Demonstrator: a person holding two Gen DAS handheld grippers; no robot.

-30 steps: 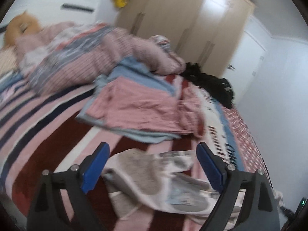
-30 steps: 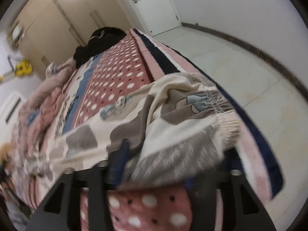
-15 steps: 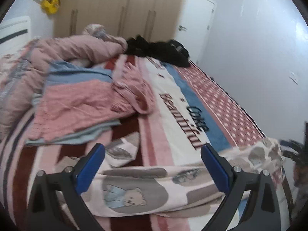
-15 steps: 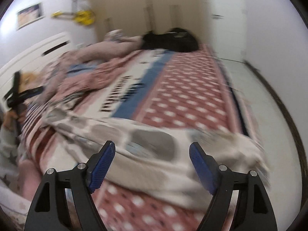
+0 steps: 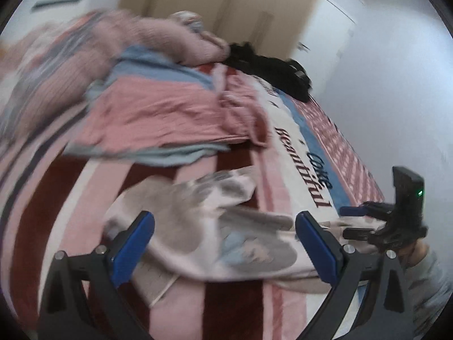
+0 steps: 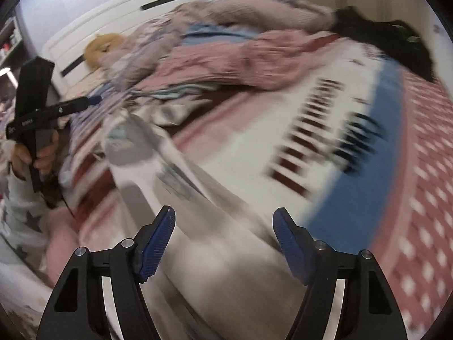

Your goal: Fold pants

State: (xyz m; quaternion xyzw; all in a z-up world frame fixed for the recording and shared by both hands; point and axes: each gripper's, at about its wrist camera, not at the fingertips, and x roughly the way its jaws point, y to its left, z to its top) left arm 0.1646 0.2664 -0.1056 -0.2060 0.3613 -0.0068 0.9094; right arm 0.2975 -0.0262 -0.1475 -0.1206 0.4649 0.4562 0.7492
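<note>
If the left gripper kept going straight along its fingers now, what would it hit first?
Most likely the bear-print pants, which lie spread on the striped blanket right between and ahead of the open left gripper. Motion blur leaves the gap to the cloth unclear.

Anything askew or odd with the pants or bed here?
The pants lie crumpled and twisted on the blanket, not flat. Both the left gripper and right gripper are open, holding nothing. Other clothes clutter the bed.
</note>
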